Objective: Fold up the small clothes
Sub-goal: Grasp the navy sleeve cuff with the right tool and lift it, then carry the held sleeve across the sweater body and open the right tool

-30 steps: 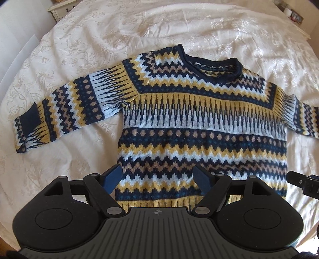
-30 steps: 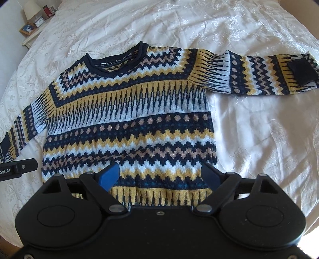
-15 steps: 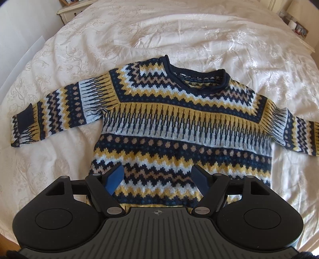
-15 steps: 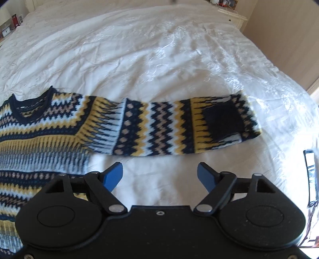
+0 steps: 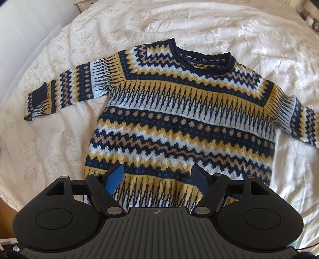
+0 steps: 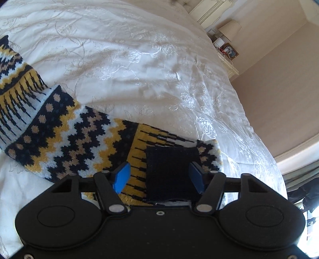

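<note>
A knitted sweater (image 5: pixel 179 123) in navy, yellow, white and tan zigzag bands lies flat, front up, on a white bedspread (image 5: pixel 199 29). Both sleeves are spread outwards. My left gripper (image 5: pixel 158 171) hovers open over the sweater's bottom hem, left of its middle, with nothing pinched. In the right wrist view, the right sleeve (image 6: pixel 79 137) runs across the bed and ends in a folded navy cuff (image 6: pixel 171 167). My right gripper (image 6: pixel 159 169) is low over that cuff. Its jaws are closing with the cuff between them, and the blue pads stand just off the cloth.
The bedspread's edge curves away to the right of the cuff. Beyond it are a beige wall and a cream nightstand (image 6: pixel 227 47) with a lamp and a picture frame. Another cream cabinet (image 5: pixel 83 3) shows at the top left of the left wrist view.
The right gripper swung from over the sweater's body to the right sleeve's cuff, dropped lower, and its jaws narrowed. The left gripper drifted along the hem, staying open.
</note>
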A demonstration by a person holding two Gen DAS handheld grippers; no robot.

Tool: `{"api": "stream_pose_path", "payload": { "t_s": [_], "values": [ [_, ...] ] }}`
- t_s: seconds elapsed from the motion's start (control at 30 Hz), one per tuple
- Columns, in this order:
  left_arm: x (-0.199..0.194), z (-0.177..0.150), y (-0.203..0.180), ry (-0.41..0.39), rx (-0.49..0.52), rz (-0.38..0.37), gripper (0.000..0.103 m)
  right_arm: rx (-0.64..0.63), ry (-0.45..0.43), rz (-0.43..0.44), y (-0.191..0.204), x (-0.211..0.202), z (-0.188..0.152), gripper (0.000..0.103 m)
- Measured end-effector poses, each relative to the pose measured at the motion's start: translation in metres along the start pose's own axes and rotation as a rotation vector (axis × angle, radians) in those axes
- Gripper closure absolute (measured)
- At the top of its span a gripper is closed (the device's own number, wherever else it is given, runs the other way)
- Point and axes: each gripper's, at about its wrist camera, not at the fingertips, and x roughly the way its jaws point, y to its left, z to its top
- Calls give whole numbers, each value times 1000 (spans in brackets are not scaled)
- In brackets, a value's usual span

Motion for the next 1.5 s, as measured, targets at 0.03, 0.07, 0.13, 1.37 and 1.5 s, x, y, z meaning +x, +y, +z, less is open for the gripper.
{"api": "stream_pose_path", "payload": {
  "t_s": [0.03,0.07,0.13,1.37,1.5],
  "values": [
    [0,-1,0,5,-5,6,30,0,10,-3,0,5,-2,44],
    [1,-1,1,8,-8,11,30,0,14,-4,0,9,-5,46],
    [2,-1,1,13,-6,19,30,9,5,-6,-4,13,-8,58],
    [66,59,168,-86,72,-50,30,460,-45,1046,219,-202,164,89],
    [74,62,174,-95,49,-75,30,402,-67,1099,247,-208,158,78]
  ]
}}
